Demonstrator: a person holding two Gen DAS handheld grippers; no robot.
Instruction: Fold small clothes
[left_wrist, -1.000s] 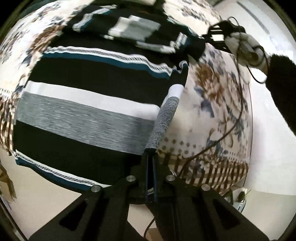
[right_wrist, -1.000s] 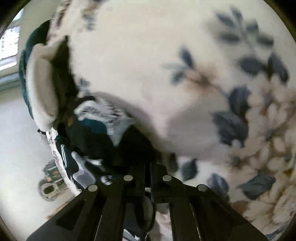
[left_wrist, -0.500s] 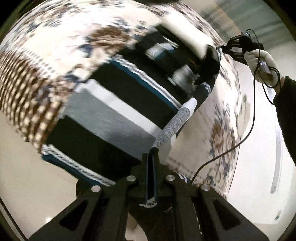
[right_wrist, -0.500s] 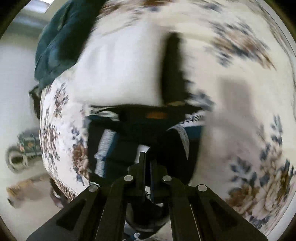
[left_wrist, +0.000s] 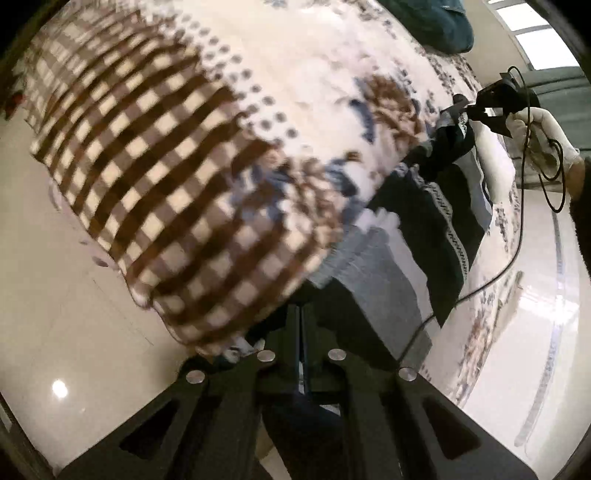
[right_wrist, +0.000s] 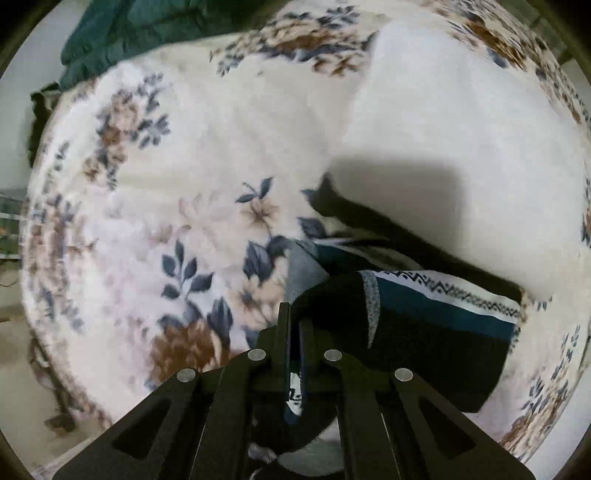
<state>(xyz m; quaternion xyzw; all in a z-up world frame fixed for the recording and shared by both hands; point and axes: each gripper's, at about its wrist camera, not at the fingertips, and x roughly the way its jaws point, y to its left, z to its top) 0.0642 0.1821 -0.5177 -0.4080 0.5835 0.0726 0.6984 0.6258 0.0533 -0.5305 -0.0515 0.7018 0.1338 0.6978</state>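
A striped sweater (left_wrist: 424, 236) in black, grey, white and teal is stretched over the floral blanket (left_wrist: 295, 92). My left gripper (left_wrist: 301, 314) is shut on its near edge. My right gripper (right_wrist: 293, 321) is shut on a bunched part of the same sweater (right_wrist: 424, 325), lifting it off the blanket (right_wrist: 184, 177). The right gripper also shows in the left wrist view (left_wrist: 476, 109), at the sweater's far end, held by a gloved hand (left_wrist: 543, 136).
A white garment (right_wrist: 461, 122) lies on the blanket at the far right. A dark teal cloth (right_wrist: 147, 26) is heaped at the bed's far edge. The blanket's brown check border (left_wrist: 147, 184) hangs over the bed edge above pale floor (left_wrist: 66, 314). A cable (left_wrist: 517, 240) trails from the right gripper.
Both grippers have swung across the bed with the sweater in them. The sweater has gone from spread flat to pulled long between them. The left view now faces the check border.
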